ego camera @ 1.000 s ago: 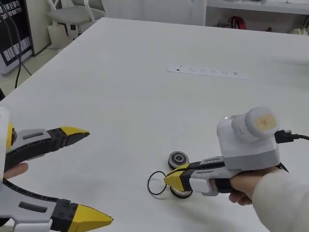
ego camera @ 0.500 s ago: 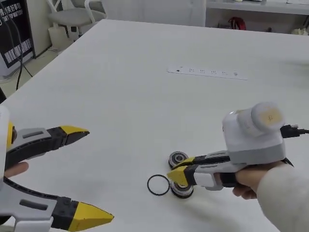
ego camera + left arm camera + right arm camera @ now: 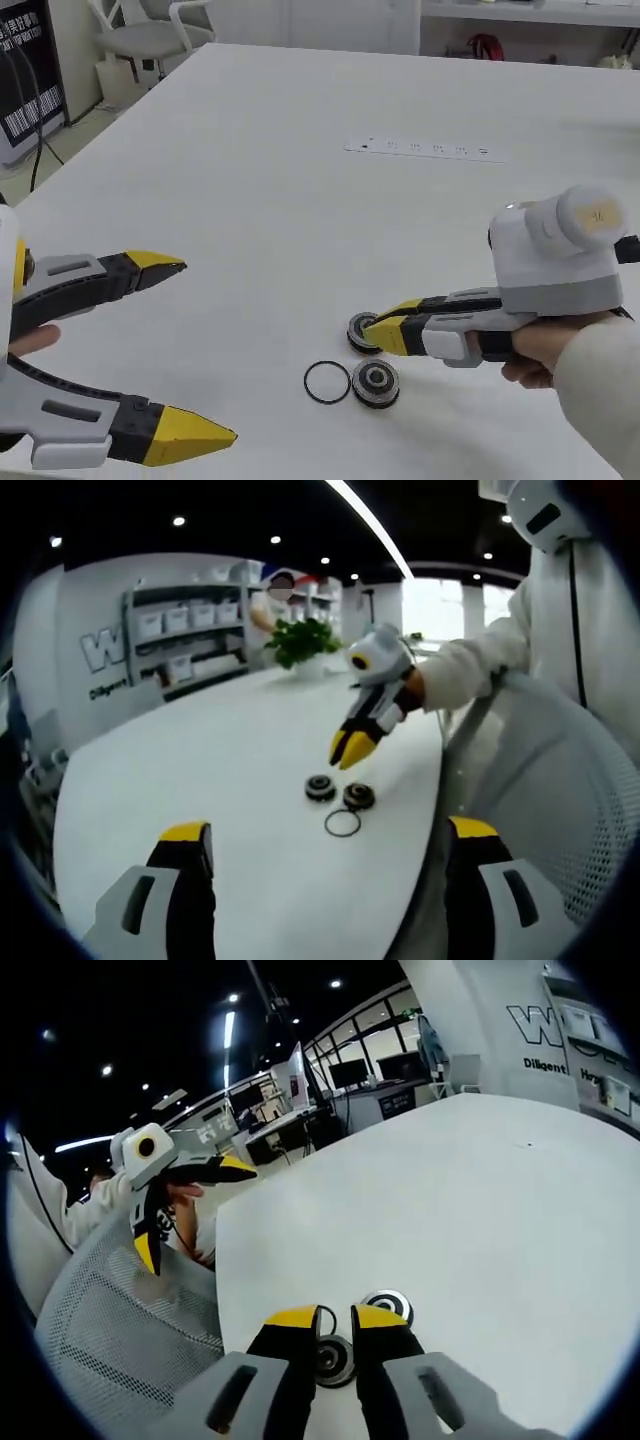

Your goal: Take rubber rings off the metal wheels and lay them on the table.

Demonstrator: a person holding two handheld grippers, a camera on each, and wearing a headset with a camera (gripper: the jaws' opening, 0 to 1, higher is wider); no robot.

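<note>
Lower left of the head view: left tool [image 3: 205, 350], jaws spread wide, empty. Right of centre: right tool [image 3: 372, 328], jaws nearly pressed together, pinching nothing, tips at the far wheel [image 3: 355, 335]. Lower centre, flat on the worktop [image 3: 300, 200]: loose ring [image 3: 327, 382], just left of the near wheel [image 3: 376, 383].

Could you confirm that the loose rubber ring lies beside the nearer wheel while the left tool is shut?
Not quite: the left tool is wide open, as the head view shows. The rubber ring does lie beside the nearer wheel.
</note>
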